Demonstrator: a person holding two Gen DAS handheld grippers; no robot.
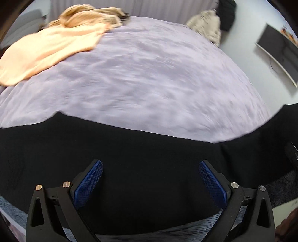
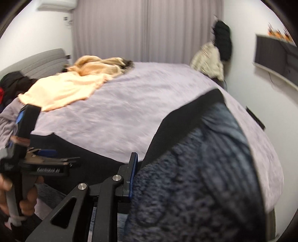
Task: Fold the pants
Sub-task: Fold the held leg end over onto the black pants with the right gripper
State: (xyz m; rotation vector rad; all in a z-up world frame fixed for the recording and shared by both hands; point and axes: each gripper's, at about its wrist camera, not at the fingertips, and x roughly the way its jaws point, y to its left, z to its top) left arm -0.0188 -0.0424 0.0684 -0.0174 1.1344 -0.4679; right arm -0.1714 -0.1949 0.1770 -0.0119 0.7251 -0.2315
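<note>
- Black pants (image 1: 130, 149) are seen spread across the near edge of the bed (image 1: 149, 74), lying on a lilac bedspread; the far edge of the cloth runs as a dark band across the left wrist view.
- Left tool (image 1: 150, 181): jaws stand wide apart, blue ribbed pads (image 1: 89, 183) facing each other, nothing pinched — black cloth is seen below and between them, contact cannot be told.
- Right tool (image 2: 134, 176): only one blue-padded finger (image 2: 133, 175) is seen, pressed against bunched fabric; the other finger is hidden behind it. Jaws are set narrow and a fold of the pants (image 2: 186, 121) appears gripped between them.
- In the right wrist view the raised part of the pants shows its fuzzy dark blue-grey lining (image 2: 204, 176), black outer side as a strip above it, filling the lower right.
- The left tool (image 2: 46, 160) is also seen from the side at the left of the right wrist view, held by a hand (image 2: 11, 193) over the black cloth.
- A peach blanket (image 1: 50, 46) and a tan ribbed garment (image 1: 89, 14) are piled at the far left of the bed, well apart from the pants.
- A beige fluffy item (image 2: 208, 59) and a black garment (image 2: 222, 39) hang by the far right corner; grey curtains (image 2: 145, 31) behind.
- Both views are motion-blurred.
</note>
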